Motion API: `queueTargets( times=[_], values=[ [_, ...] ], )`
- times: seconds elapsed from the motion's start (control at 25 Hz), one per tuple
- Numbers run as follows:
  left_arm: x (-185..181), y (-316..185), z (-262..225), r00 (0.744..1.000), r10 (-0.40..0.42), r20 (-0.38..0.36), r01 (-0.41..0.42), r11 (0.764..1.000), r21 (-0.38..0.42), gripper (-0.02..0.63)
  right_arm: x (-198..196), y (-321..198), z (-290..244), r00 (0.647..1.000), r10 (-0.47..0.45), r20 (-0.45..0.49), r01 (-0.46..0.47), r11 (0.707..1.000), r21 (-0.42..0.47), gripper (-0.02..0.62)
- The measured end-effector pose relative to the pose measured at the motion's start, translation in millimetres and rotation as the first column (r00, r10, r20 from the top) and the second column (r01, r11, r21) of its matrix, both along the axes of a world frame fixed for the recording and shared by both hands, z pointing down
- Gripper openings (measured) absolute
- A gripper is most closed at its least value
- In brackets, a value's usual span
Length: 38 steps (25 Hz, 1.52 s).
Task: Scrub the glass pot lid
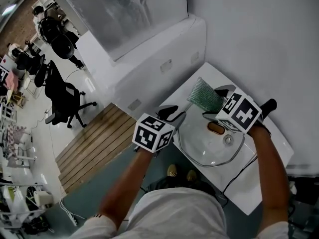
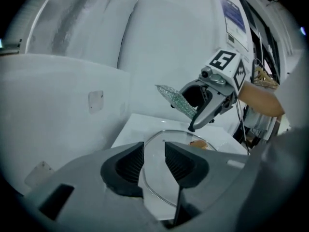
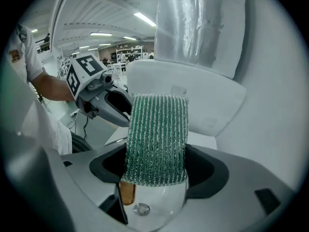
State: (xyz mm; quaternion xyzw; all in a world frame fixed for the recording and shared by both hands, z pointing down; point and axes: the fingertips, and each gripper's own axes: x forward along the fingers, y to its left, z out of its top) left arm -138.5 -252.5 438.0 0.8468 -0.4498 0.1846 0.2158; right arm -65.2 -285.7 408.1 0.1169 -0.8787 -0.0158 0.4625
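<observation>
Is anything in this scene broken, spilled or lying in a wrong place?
Nothing stands out. The glass lid lies on the white table, looks whole, with no spill; the right tongs grip the green scrub cloth above it.

The lid (image 1: 205,146) lies on the table (image 1: 212,76). The left gripper (image 1: 175,115) is at its 10 o'clock rim. The right gripper (image 1: 213,103) is over its 12 o'clock, with the scrubber (image 1: 205,94) between its jaws.

No legible text anywhere. Blue-printed sheet (image 2: 233,14) on white wall was too blurred to read. Marker cube (image 1: 153,132) bore only black-white squares.
</observation>
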Motion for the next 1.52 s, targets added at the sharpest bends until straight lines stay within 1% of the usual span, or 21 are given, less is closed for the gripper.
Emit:
queueTargets(
  times=[0.24,0.4,0.6,0.8,1.04,1.2,1.32,1.44,1.52],
  values=[
    [3.4,1.6,32.5,1.0,0.015,0.007,-0.014,0.993,-0.12,0.175,-0.4,-7.2,32.9,0.988,-0.076,-0.138,0.064,0.994,-0.088,0.348],
    [2.9,1.8,48.6,1.0,0.019,0.021,-0.015,0.983,-0.181,0.189,0.6,-11.9,55.9,0.968,-0.122,-0.221,0.093,0.986,-0.139,0.348],
    [5.3,6.3,65.3,0.999,0.03,0.025,-0.023,0.968,-0.251,0.196,2.2,-18.9,79.8,0.937,-0.165,-0.309,0.103,0.972,-0.21,0.348],
    [5.3,10.5,78.8,0.999,0.037,0.035,-0.025,0.953,-0.301,0.198,0.9,-19.9,98.2,0.905,-0.215,-0.367,0.112,0.953,-0.281,0.348],
    [4.9,12.7,90.1,0.999,0.043,0.029,-0.03,0.939,-0.342,0.198,1.2,-17.3,116.3,0.87,-0.26,-0.419,0.133,0.942,-0.309,0.348],
    [8.4,12.4,92.6,0.998,0.053,0.025,-0.041,0.936,-0.35,0.198,1.6,-18.0,120.8,0.871,-0.258,-0.418,0.12,0.937,-0.328,0.348],
    [9.4,11.9,92.3,0.998,0.054,0.02,-0.044,0.935,-0.353,0.195,5.5,-20.5,121.6,0.885,-0.231,-0.405,0.081,0.932,-0.353,0.348],
    [10.0,11.3,92.6,0.999,0.053,0.014,-0.044,0.936,-0.349,0.195,14.5,-26.3,121.7,0.905,-0.161,-0.395,0.006,0.93,-0.367,0.348],
    [9.9,11.5,92.9,0.999,0.052,0.012,-0.045,0.937,-0.346,0.19,21.7,-30.9,120.5,0.919,-0.093,-0.384,-0.063,0.925,-0.376,0.348]
  ],
)
